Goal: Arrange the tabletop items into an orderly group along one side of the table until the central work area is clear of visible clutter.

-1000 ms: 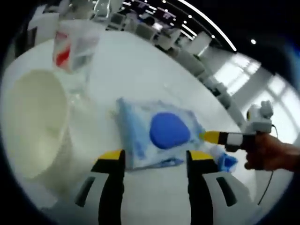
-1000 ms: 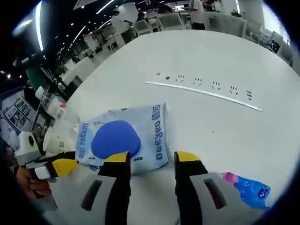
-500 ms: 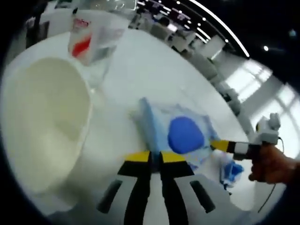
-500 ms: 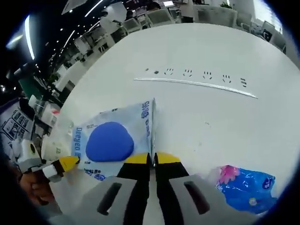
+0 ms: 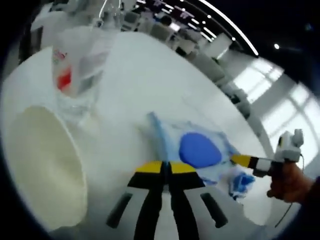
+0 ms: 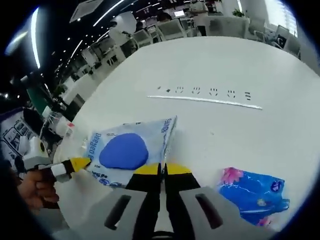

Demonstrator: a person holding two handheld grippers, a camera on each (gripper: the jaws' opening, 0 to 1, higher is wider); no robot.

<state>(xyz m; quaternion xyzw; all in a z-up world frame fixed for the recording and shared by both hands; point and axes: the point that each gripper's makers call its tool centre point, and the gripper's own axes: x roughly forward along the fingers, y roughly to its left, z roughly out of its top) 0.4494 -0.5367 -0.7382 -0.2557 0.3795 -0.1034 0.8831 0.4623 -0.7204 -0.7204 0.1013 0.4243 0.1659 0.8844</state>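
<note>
In the left gripper view, the left claw (image 5: 165, 167) is pinched tight on an edge of the wipes pack (image 5: 192, 150), which lies on the white surface (image 5: 145, 85). A cream bowl (image 5: 42, 172) sits to the left, cut off by the rim, with a blurred clear cup (image 5: 75, 62) beyond it. The right claw (image 5: 240, 160) reaches in from the right, its jaws hard to make out, with a blue packet (image 5: 241, 182) half hidden beside it.

In the right gripper view, the right claw (image 6: 161, 168) is clamped on the pack's (image 6: 130, 150) opposite edge. The blue packet (image 6: 252, 192) lies just right of it; the left claw (image 6: 77, 164) holds the far side.

We hold both grippers clamped: left gripper (image 5: 166, 167) and right gripper (image 6: 163, 169) each pinch an opposite edge of the wipes pack (image 6: 127, 152).
</note>
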